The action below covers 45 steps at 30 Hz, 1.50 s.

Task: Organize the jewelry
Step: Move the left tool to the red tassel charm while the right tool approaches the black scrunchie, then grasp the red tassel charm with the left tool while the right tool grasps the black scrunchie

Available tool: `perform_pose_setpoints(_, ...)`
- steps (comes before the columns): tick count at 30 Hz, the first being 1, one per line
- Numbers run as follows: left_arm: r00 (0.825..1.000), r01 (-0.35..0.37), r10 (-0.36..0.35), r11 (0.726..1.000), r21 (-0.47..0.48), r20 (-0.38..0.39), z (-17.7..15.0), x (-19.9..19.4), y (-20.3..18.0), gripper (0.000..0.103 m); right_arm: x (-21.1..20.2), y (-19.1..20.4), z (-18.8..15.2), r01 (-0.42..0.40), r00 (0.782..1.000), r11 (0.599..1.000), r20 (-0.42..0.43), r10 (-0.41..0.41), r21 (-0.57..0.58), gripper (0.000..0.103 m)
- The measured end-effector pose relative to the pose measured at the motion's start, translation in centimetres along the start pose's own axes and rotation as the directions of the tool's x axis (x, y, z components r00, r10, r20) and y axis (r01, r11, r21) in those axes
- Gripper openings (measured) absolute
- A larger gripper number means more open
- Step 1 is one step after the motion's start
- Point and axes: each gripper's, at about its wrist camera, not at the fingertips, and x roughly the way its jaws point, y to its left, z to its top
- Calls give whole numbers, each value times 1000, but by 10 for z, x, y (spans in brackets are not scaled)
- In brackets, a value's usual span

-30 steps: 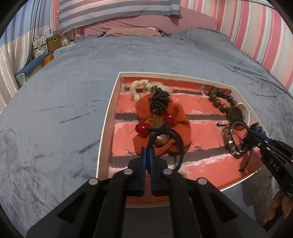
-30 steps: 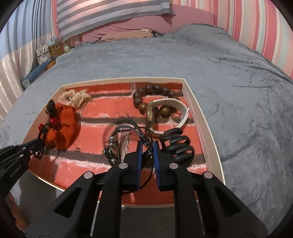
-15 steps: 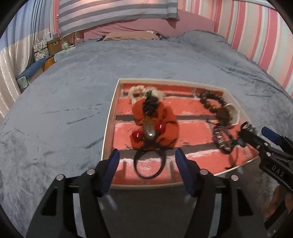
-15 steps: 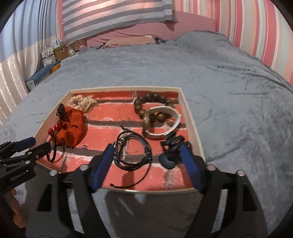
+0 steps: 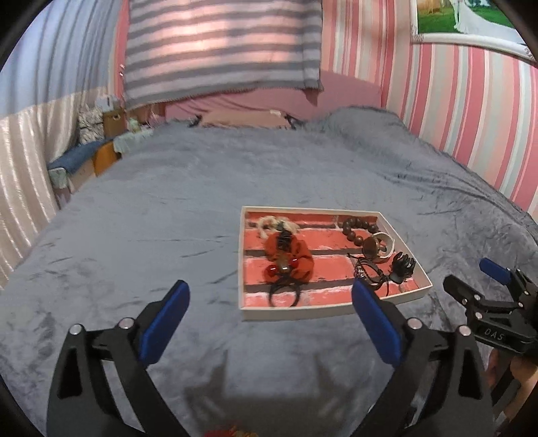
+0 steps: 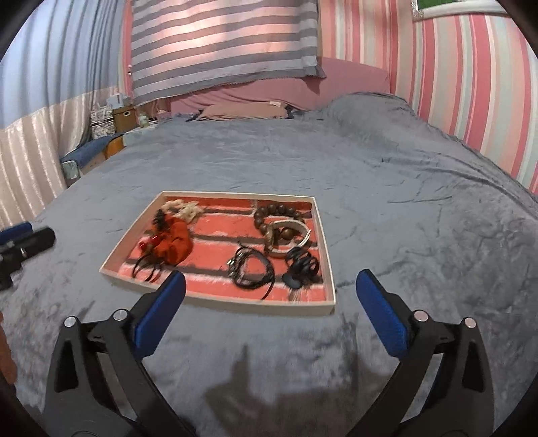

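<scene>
both grippers withdrawn, jaws just opened, empty | poster [image 5: 470, 20] left-wrist view only

bed [image 6: 370, 188]: grey blanket | walls [image 6: 470, 84]: pink stripes | curtain [image 5: 27, 168]: pale

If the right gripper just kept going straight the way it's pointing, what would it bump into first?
Probably the near rim of the tray. The open right gripper aims down toward it with only grey blanket before it, though depth is hard to judge.
</scene>
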Motion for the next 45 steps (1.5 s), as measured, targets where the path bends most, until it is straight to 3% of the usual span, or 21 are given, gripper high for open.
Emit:
perform_pose_setpoints(5, 999, -34, 34, 999, -27, 7, -28, -32, 27, 98, -24, 11, -29, 4, 1000, 1000, -7, -4, -17, 99)
perform_pose_setpoints(11, 997, -60, 56, 995, -78, -53, -75, -38, 59, 98, -31, 19, -68, -18, 997, 1000, -75, 17, -4, 99)
perform_pose_setpoints(20, 988, -56, 51, 998, -31, -146, -129, -24, 49, 98, -23, 21, -111, -24, 986, 999, -161, 31, 44, 99)
perform_pose_setpoints(29, 976, -52, 43, 998, -33, -214, -147, -2, 47, 98, -8, 30, -123, -25, 978, 999, -208, 30, 25, 96)
perform_pose_setpoints(33, 977, -42, 34, 999, -32, -213, -148, 3, 47, 97, 1, 37, -127, -35, 971, 999, -236, 35, 3, 90)
perform_pose_setpoints(34, 975, -38, 30, 999, -30, -219, -149, 6, 47, 93, 2, 38, -127, -39, 970, 999, -241, 39, 2, 87)
perform_pose_setpoints(37, 966, -19, 10, 999, -30, -257, -151, 17, 48, 55, 8, 41, -129, -57, 963, 998, -263, 55, 0, 79)
perform_pose_setpoints(42, 971, -13, 3, 999, -39, -238, -151, 17, 51, 39, 13, 47, -132, -83, 957, 997, -278, 81, 5, 64)
perform_pose_setpoints(45, 973, 4, -17, 998, -59, -230, -152, 15, 54, 17, 13, 50, -132, -91, 957, 996, -276, 87, -3, 53)
